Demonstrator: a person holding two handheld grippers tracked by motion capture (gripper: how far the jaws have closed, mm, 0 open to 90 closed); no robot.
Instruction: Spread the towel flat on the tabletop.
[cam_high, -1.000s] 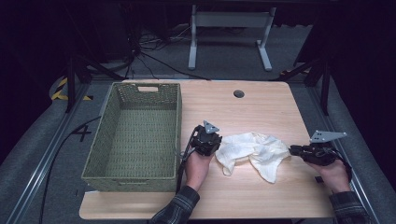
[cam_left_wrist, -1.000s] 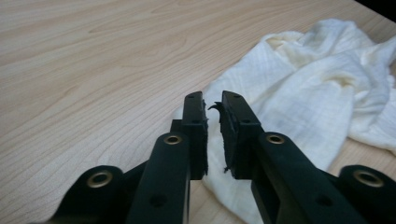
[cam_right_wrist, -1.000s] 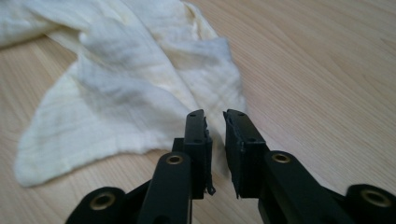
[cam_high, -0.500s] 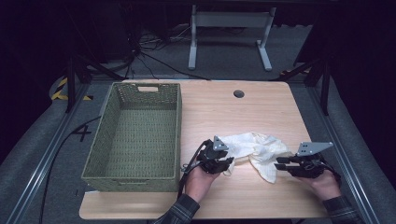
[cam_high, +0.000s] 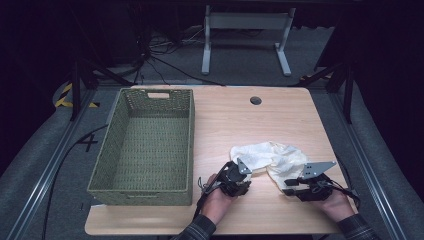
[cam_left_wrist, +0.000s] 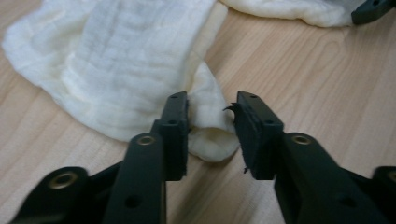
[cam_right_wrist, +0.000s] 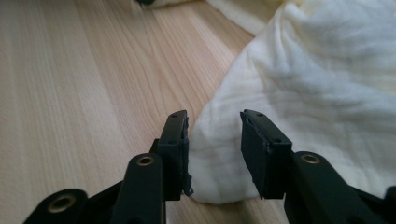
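Crumpled cream muslin cloth (cam_high: 272, 159) lies on the light wooden surface (cam_high: 230, 120), right of the empty green woven basket (cam_high: 147, 145). Left tool (cam_left_wrist: 210, 133): jaws part-open, having just been closing; a folded cloth corner sits between them, the left pad touching it, the right pad apart, so nothing is gripped yet. Right tool (cam_right_wrist: 214, 149): jaws have just been opening and straddle the cloth's near edge without pinching. Likely risks: either tool may catch only a thin fold that slips free, or scrape the surface and push the cloth away.
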